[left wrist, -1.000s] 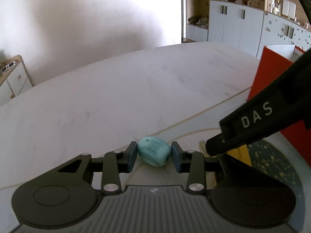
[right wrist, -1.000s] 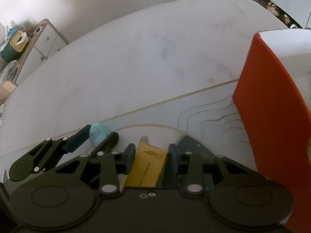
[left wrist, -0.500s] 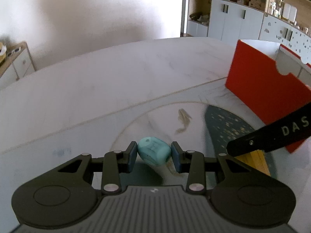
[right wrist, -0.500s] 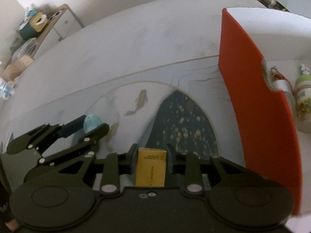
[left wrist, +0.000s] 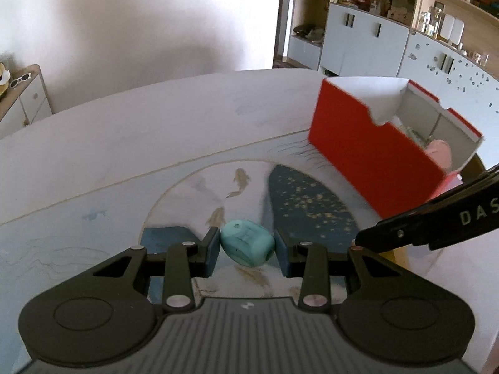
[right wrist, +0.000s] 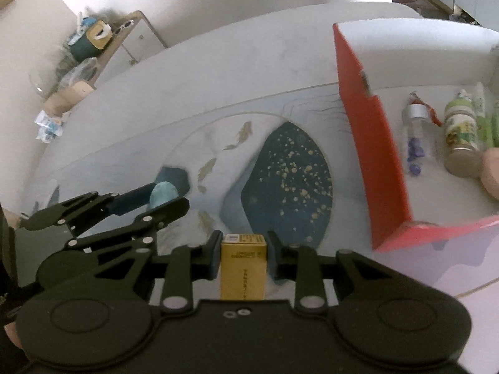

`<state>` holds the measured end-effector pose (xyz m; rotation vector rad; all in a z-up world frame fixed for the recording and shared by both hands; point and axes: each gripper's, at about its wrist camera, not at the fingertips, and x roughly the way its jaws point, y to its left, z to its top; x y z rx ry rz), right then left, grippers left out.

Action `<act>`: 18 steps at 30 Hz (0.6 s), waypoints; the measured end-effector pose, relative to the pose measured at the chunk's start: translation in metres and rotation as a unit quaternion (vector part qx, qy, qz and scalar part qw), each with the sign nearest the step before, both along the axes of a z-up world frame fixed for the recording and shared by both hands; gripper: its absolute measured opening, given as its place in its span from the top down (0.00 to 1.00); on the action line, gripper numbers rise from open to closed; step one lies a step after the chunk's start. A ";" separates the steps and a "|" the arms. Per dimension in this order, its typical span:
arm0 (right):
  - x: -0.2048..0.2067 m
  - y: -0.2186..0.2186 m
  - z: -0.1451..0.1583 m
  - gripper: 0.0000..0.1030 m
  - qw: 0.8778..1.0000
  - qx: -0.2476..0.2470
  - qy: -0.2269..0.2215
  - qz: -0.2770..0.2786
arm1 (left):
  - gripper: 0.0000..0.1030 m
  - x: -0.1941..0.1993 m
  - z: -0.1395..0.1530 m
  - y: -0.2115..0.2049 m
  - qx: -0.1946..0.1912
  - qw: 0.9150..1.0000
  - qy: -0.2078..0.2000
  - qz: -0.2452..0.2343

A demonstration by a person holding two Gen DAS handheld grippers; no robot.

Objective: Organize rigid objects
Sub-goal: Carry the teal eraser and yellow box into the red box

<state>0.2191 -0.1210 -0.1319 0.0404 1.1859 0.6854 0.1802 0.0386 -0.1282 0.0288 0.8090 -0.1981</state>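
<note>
A: What is the left gripper (left wrist: 247, 247) doing?

B: Its fingers (left wrist: 209, 251) are pinching a small turquoise block (left wrist: 248, 243), rounded at the corners, one pad pressing on each side. The gap between them is only as wide as the block. It is hanging above the printed mat (left wrist: 308, 205), over the fish drawings, clear of the surface.

A: And the right gripper (right wrist: 243, 255)?

B: Its fingers (right wrist: 213, 257) are clamping a yellow box (right wrist: 243, 268) upright between them, the pads sitting flat against its two narrow sides. Fine print is running down the box's face, too small to read. This one too is being carried in the air, over the edge of the dark blue speckled patch (right wrist: 287, 180) on the mat.

A: How are the two grippers sitting relative to each other?

B: Near each other, the left one lying to the left in the right wrist view (right wrist: 162, 196), with the turquoise block (right wrist: 162, 194) showing at its tip. In the left wrist view the right gripper's black arm (left wrist: 436, 221) is crossing in from the right edge.

A: Where is the container?

B: A red box with a white interior (right wrist: 371, 143) is standing on the worktop (left wrist: 156, 131) to the right of both grippers, open at the top. Inside, a small vial (right wrist: 414, 131) and a green-labelled bottle (right wrist: 460, 134) are lying on its floor, with something pink (right wrist: 492, 168) beside them, cut off by the frame.
</note>
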 end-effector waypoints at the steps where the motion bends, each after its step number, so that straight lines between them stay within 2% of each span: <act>1: -0.001 -0.005 0.006 0.73 1.000 0.005 -0.002 0.002 | 0.64 -0.002 0.004 -0.003 -0.001 1.000 -0.003 -0.001; 9: 0.009 -0.041 0.039 0.73 0.999 0.026 -0.030 0.011 | 0.64 -0.006 0.038 -0.032 -0.008 1.000 -0.016 -0.015; 18: 0.051 -0.092 0.070 0.73 0.997 0.029 -0.069 -0.013 | 0.64 0.013 0.070 -0.087 -0.012 0.998 -0.035 -0.042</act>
